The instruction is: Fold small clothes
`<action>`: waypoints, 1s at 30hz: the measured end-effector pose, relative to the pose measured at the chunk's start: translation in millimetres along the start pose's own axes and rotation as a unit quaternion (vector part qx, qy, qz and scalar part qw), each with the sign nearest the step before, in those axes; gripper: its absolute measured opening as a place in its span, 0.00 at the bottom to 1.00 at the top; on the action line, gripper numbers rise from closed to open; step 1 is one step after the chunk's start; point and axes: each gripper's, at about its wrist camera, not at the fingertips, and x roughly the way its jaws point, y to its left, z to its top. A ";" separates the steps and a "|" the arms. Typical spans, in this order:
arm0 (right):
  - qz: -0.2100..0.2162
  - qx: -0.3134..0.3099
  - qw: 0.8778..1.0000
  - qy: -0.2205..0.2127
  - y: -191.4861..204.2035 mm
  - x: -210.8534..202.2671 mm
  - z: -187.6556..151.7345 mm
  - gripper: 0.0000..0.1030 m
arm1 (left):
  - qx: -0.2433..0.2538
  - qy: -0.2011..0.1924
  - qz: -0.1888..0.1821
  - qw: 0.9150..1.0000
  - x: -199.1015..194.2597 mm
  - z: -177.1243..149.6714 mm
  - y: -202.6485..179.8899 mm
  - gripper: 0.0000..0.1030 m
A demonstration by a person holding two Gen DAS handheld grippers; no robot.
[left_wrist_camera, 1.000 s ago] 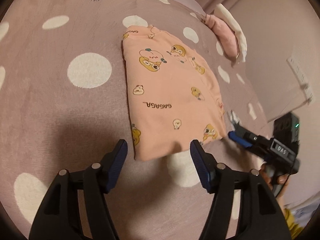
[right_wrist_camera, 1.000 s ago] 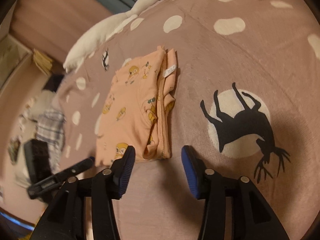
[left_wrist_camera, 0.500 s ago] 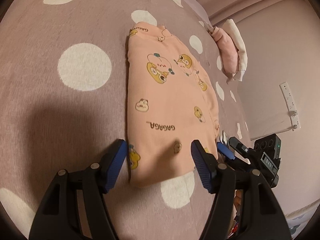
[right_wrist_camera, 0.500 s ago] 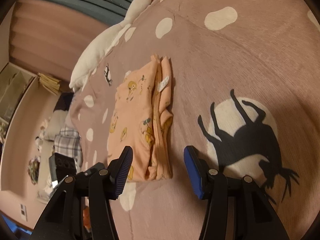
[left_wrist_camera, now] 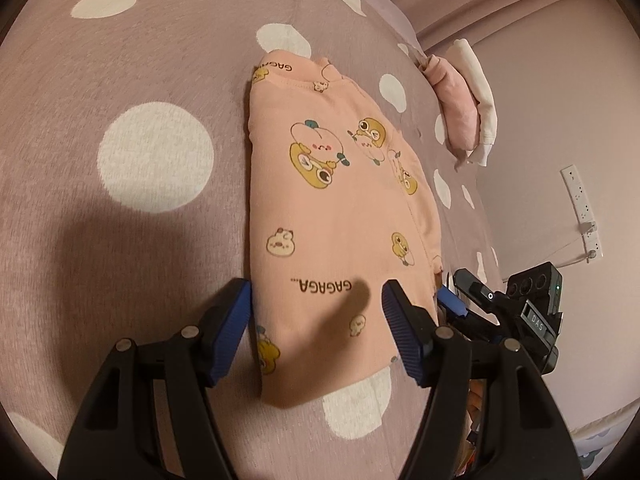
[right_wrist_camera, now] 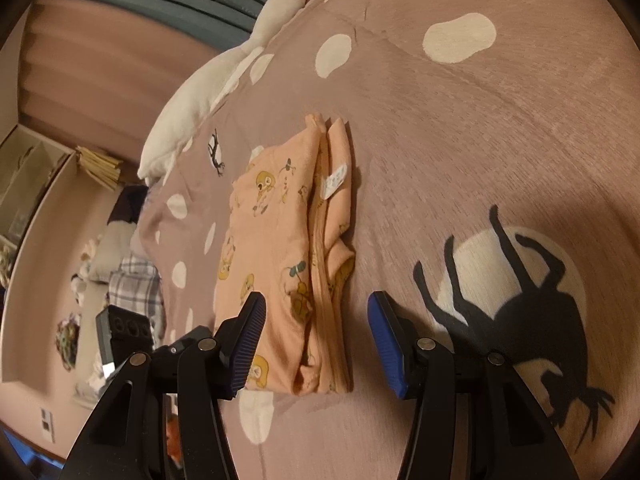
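A small peach garment (left_wrist_camera: 340, 208) with yellow cartoon prints lies folded into a long strip on the mauve spotted bedspread (left_wrist_camera: 120, 60). It also shows in the right wrist view (right_wrist_camera: 280, 248), with its layered folded edge on the right side. My left gripper (left_wrist_camera: 316, 320) is open, its jaws straddling the near left part of the garment's end. My right gripper (right_wrist_camera: 316, 336) is open, its jaws straddling the near layered corner. The right gripper also shows in the left wrist view (left_wrist_camera: 452, 300), at the garment's right edge.
A white goose plush (right_wrist_camera: 224, 76) lies along the far side of the bed. A pile of folded pink and white clothes (left_wrist_camera: 468, 96) sits at the bed's far right. A black deer print (right_wrist_camera: 520, 300) marks the bedspread. The bed edge and wall lie to the right.
Both grippers have moved forward onto the near end of the garment, which now sits between their open jaws. The garment itself has not moved.
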 end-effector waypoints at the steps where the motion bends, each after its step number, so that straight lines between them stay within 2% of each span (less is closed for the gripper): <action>1: 0.000 -0.001 1.000 0.001 -0.1 1.6 1.9 0.51 | -0.001 0.000 -0.001 1.000 0.8 1.4 0.4 0.64; 13: 0.007 -0.010 1.000 0.011 2.4 22.1 17.5 0.51 | -0.012 -0.004 -0.016 1.000 13.5 19.7 2.1 0.67; 15: 0.008 -0.011 1.000 0.011 3.1 26.5 20.5 0.51 | -0.011 -0.006 -0.017 1.000 16.8 21.6 -0.1 0.69; 20: 0.018 -0.009 1.000 0.010 2.0 33.9 28.2 0.51 | -0.001 -0.008 -0.011 1.000 24.3 27.4 -7.4 0.75; 30: 0.012 -0.030 0.999 0.008 10.7 53.5 37.9 0.51 | 0.022 -0.008 0.000 1.000 40.8 41.3 -16.5 0.75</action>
